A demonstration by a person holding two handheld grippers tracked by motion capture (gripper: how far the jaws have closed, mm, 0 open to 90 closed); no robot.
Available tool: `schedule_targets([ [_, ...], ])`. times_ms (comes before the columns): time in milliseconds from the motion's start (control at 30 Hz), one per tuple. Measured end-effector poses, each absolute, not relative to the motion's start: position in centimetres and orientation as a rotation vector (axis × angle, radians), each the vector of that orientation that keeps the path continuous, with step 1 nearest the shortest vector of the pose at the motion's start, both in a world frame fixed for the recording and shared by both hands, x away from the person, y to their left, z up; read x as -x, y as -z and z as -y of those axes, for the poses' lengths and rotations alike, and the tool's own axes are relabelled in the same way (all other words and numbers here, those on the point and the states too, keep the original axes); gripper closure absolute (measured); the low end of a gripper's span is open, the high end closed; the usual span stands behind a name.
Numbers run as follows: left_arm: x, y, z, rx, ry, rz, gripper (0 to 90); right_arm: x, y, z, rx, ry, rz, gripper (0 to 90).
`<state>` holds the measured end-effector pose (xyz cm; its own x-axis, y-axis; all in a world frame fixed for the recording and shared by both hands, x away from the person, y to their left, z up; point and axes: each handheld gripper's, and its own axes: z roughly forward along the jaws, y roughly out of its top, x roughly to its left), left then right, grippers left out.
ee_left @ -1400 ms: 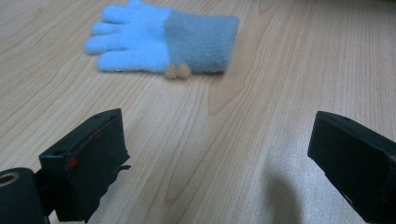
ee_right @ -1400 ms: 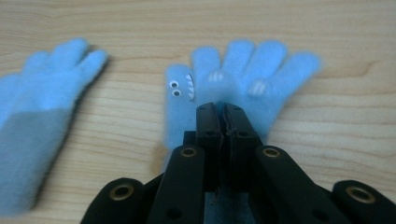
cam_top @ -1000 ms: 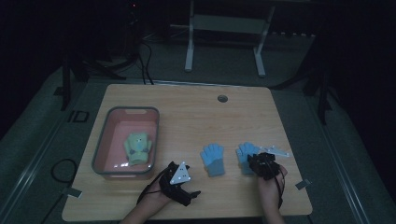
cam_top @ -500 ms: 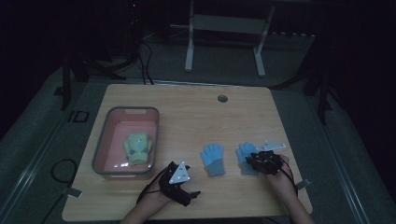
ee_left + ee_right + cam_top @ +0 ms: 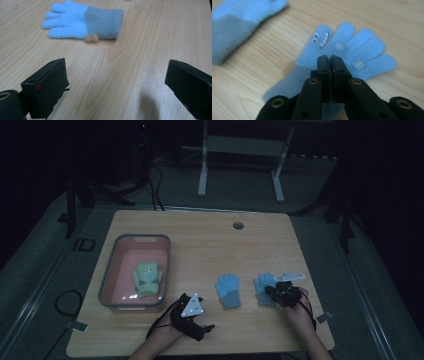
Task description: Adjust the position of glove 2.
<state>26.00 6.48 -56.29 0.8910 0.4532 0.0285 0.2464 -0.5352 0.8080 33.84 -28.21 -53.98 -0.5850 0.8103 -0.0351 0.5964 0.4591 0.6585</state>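
Two light-blue gloves with grey cuffs lie on the wooden table (image 5: 200,250). The right blue glove (image 5: 263,284) (image 5: 362,47) has a small face with eyes and teeth. My right gripper (image 5: 272,292) (image 5: 330,58) has just been closing and is shut, with its tips down on this glove where the palm meets the cuff and a thin bit of fabric pinched. The left blue glove (image 5: 227,291) (image 5: 82,21) (image 5: 239,22) lies flat, ahead of my left gripper (image 5: 204,319) (image 5: 115,75). That gripper stands open over bare wood, its jaws wide apart.
A pink bin with a grey rim (image 5: 107,270) stands at the left and holds a green glove (image 5: 147,279). A cable hole (image 5: 238,225) sits near the table's far edge. Beyond the table stands a metal frame (image 5: 240,160) on dark floor.
The right hand has shifted slightly and lowered its gripper onto the right blue glove. The left hand and its gripper have stayed still.
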Motion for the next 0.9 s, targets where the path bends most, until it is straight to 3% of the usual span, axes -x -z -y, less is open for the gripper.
schedule_targets([
  [400,-26.1,56.3,-6.5,-2.156,-0.292,-0.503,4.6,-33.4,48.2,25.2,-1.031,-1.050,-2.332,86.9],
  [900,-26.0,56.3,-6.5,-2.153,-0.295,-0.498,4.6,-33.2,48.3,18.9,-0.871,-1.098,-2.458,86.8],
])
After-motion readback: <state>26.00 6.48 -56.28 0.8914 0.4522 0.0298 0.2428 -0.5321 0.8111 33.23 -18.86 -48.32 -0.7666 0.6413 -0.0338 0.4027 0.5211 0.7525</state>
